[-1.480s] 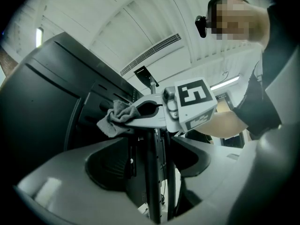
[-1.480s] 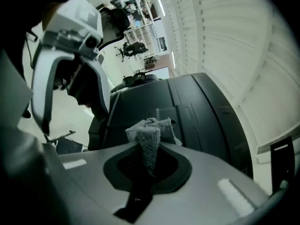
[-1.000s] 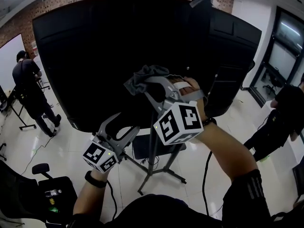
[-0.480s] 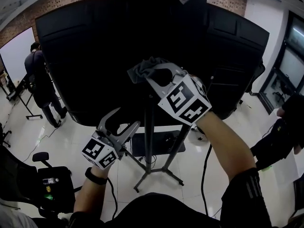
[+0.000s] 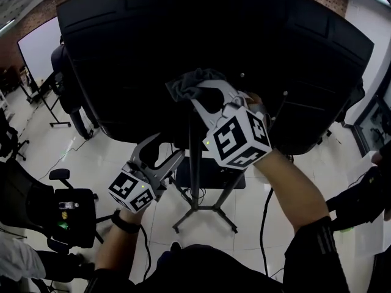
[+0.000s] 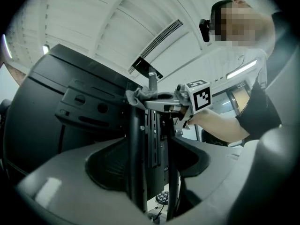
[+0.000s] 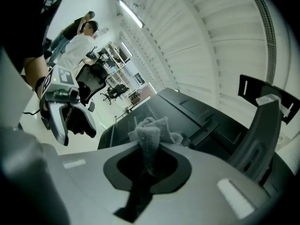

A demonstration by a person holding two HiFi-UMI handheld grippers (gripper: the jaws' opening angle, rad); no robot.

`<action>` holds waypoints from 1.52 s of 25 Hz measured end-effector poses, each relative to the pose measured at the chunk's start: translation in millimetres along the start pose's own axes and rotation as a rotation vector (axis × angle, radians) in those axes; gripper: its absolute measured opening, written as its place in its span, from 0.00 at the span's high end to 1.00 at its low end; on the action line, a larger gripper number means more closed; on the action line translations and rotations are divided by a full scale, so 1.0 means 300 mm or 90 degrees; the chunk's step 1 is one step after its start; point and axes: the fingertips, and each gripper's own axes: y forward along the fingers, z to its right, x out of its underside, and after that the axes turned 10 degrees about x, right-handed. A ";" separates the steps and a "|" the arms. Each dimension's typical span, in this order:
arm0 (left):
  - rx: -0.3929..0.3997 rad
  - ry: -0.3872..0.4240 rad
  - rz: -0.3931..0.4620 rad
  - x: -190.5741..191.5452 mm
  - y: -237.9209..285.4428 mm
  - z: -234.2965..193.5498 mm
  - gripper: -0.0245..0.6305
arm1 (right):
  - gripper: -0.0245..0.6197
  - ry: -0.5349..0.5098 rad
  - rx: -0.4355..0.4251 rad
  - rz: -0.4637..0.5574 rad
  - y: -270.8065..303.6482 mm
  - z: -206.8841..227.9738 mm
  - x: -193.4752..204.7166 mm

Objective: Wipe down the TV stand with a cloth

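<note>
The TV stand's black pole (image 5: 194, 163) rises from splayed legs (image 5: 204, 215) to the back of a large black TV (image 5: 122, 60). My right gripper (image 5: 197, 91) is shut on a grey cloth (image 5: 190, 83) and holds it against the top of the pole, behind the TV. The right gripper view shows the cloth (image 7: 151, 135) bunched between the jaws. My left gripper (image 5: 165, 149) is open, lower down and just left of the pole. In the left gripper view the pole (image 6: 136, 163) stands between its spread jaws, with the cloth (image 6: 135, 96) above.
A black office chair (image 5: 68, 215) stands at the lower left. One person (image 5: 64, 66) is at the far left near a whiteboard (image 5: 38, 41), another (image 5: 366, 197) at the right. A cable (image 5: 266, 215) hangs to the tiled floor beside the legs.
The head view has tilted down and closer. The right gripper has turned while keeping the cloth at the pole's top. The left gripper has edged closer to the pole.
</note>
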 end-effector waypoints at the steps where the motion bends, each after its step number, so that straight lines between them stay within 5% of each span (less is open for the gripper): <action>1: -0.007 0.001 -0.003 0.006 -0.002 0.004 0.50 | 0.93 -0.007 -0.006 0.001 0.005 -0.027 0.019; 8: -0.040 -0.006 -0.023 0.062 -0.014 0.046 0.50 | 0.93 0.021 -0.050 0.007 0.002 -0.157 0.107; 14: -0.043 -0.024 -0.038 0.113 -0.033 0.049 0.50 | 0.93 0.064 -0.024 0.020 -0.017 -0.163 0.135; 38: 0.076 -0.122 -0.103 0.444 -0.102 -0.001 0.50 | 0.93 0.062 -0.064 -0.138 0.015 -0.584 0.400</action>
